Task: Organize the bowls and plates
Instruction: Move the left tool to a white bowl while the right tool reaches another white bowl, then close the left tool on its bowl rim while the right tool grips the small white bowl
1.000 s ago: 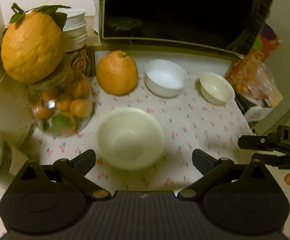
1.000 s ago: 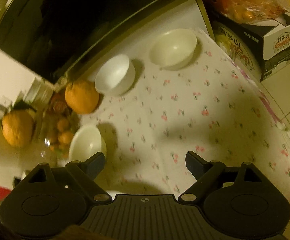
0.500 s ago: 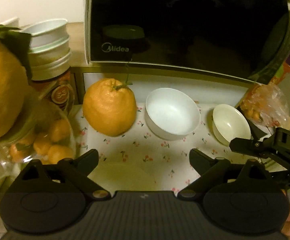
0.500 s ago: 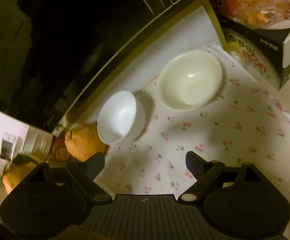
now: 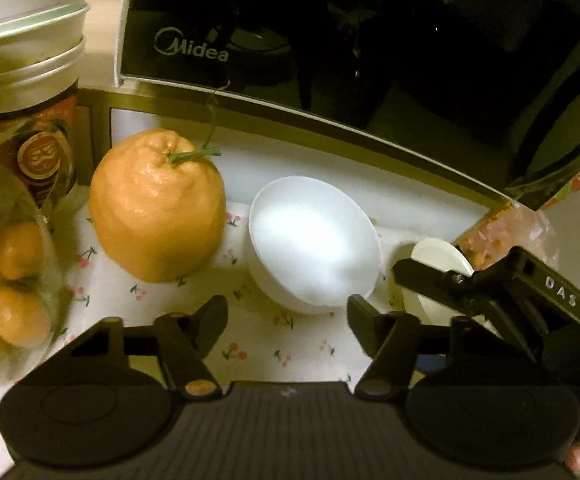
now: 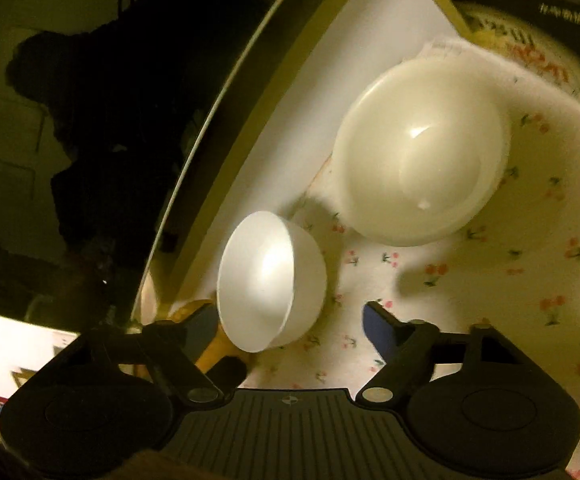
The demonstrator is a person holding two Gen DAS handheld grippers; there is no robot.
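Observation:
A white bowl (image 5: pixel 314 244) stands on the flowered cloth in front of the microwave, with a large orange (image 5: pixel 156 208) to its left. My left gripper (image 5: pixel 286 316) hovers just short of this bowl. Its jaws are closing and the pads touch nothing. A cream bowl (image 5: pixel 442 256) to the right is partly hidden by my right gripper (image 5: pixel 418 280). In the right wrist view the cream bowl (image 6: pixel 422 152) lies ahead of my right gripper (image 6: pixel 290 316). The white bowl (image 6: pixel 270 284) shows low by its left finger. The right jaws are closing too, with no pad pressed on a bowl.
A black microwave (image 5: pixel 330 40) walls off the back. A stack of bowls (image 5: pixel 26 32) sits on a jar at far left, above a glass jar of small oranges (image 5: pixel 6 280). A bag of fruit (image 5: pixel 510 232) and a printed box (image 6: pixel 530 40) crowd the right.
Both grippers moved forward and down toward the two back bowls, which now look much bigger. The near cream bowl slid out under the left gripper. Both pairs of jaws have narrowed.

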